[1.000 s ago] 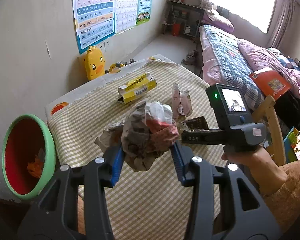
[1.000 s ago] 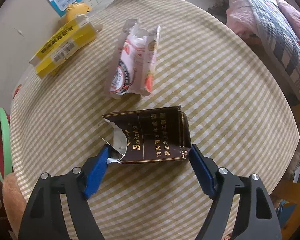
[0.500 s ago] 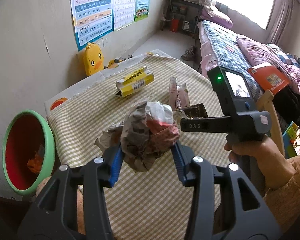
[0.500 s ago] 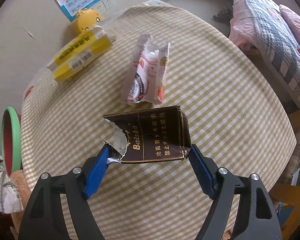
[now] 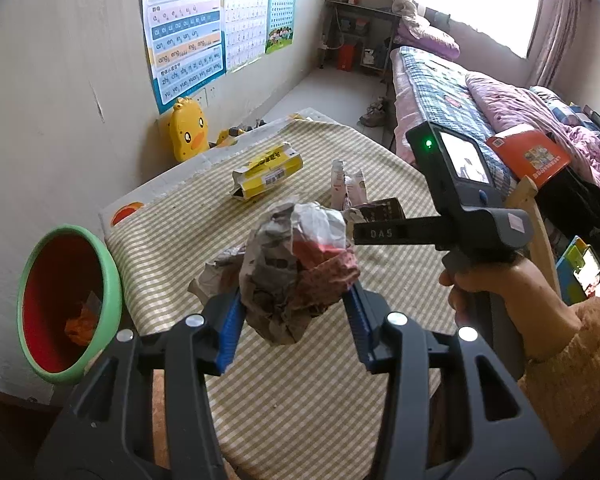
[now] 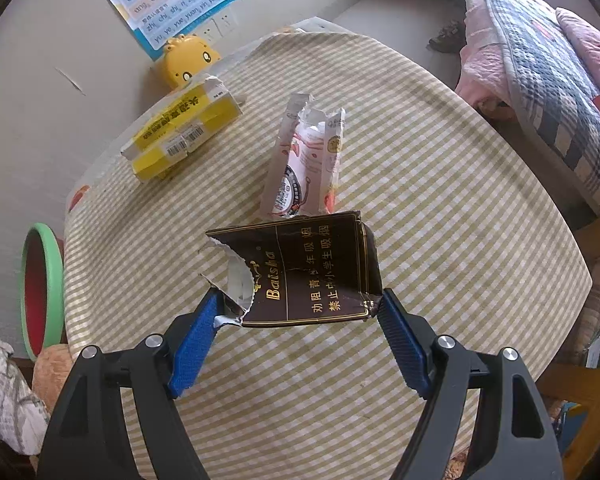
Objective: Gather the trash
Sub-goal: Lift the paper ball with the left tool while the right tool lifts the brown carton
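Now crumpled paper wad point(image 5: 296, 272) clamped between left gripper point(image 5: 294, 320) pads.

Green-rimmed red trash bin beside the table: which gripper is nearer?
Left. The left gripper, holding crumpled newspaper, hangs just right of the bin; the right gripper is farther across the table, holding a brown cigarette pack.

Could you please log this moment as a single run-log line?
left tongs: shut on crumpled paper wad | right tongs: shut on brown cigarette pack | on table: yellow box, pink wrapper | bin: beside table
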Tool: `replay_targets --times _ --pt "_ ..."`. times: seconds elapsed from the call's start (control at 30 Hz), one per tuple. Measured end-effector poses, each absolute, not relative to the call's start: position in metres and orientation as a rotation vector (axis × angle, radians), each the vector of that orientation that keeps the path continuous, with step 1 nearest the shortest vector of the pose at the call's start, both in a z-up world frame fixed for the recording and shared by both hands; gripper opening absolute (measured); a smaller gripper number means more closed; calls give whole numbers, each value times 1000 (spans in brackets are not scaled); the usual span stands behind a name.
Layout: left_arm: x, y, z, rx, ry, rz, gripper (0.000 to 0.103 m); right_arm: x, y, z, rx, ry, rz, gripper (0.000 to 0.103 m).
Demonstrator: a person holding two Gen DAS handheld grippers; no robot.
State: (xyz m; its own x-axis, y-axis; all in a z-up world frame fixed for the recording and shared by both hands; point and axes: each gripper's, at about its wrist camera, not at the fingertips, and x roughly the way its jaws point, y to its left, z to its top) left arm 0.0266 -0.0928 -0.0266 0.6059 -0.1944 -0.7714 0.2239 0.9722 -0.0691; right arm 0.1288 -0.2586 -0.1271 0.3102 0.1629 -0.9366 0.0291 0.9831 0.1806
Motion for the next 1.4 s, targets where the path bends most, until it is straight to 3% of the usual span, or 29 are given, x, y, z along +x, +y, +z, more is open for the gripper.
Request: replay_targets --times 1.4 --pt "40 -61 -43 -22 934 -196 44 130 -239 -97 171 1157 153 75"
